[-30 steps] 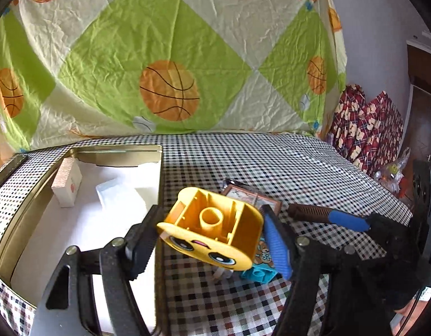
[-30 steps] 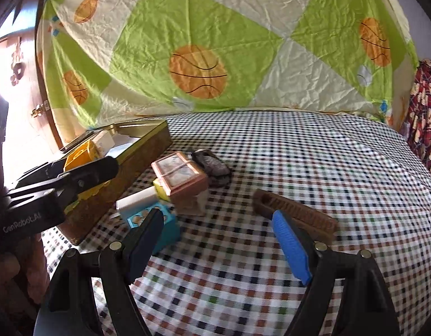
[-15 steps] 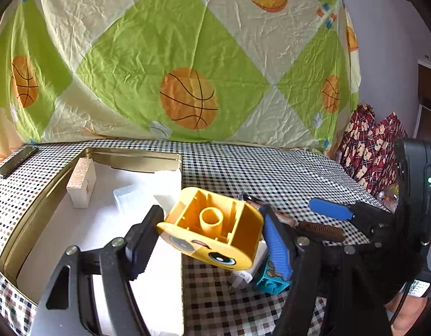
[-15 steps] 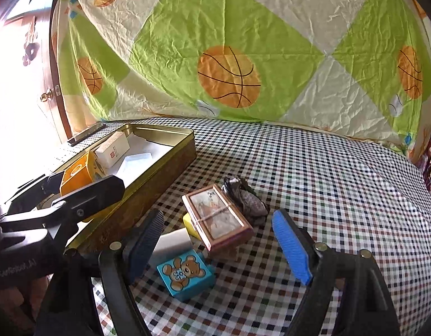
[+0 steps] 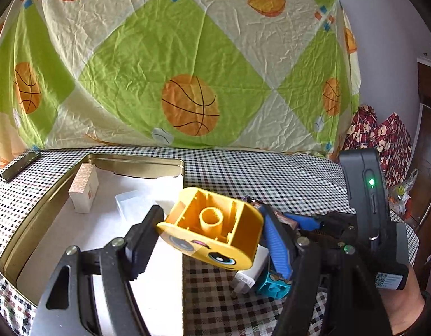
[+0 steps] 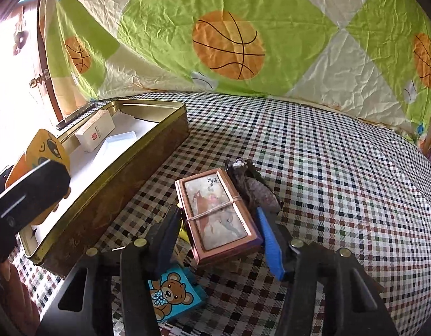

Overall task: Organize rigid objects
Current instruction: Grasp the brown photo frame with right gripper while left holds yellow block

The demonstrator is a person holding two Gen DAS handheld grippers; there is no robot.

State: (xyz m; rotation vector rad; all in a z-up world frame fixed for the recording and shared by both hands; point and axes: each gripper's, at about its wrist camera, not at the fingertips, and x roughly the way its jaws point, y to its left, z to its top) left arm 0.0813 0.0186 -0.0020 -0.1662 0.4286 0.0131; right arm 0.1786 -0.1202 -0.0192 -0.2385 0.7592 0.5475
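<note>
Your left hand-held gripper (image 5: pixel 208 238) is clamped on the yellow toy block (image 5: pixel 212 232), a rounded plastic piece with a cartoon face on its flat front and an open underside showing a hollow round stud; it hangs tilted in the air over the near right edge of the gold tin (image 5: pixel 137 162). That tin is a shallow rectangular box with a white liner, holding a small white carton (image 5: pixel 83 190) near its far left wall and a clear plastic tray (image 5: pixel 131 204) beside it; most of its floor is bare. Your right hand-held gripper (image 6: pixel 218 232) has just been closing, and its jaws now straddle the framed picture box (image 6: pixel 218 218), a pinkish-brown rectangle tied across with string; you cannot tell whether the pads press on it yet. Just beside it lie a dark crumpled object (image 6: pixel 254 187) on the far side and a blue teddy-bear block (image 6: pixel 173 296) on the near side, close to the tin's outer wall. The checked counter (image 6: pixel 341 168) to the right lies wide open.
</note>
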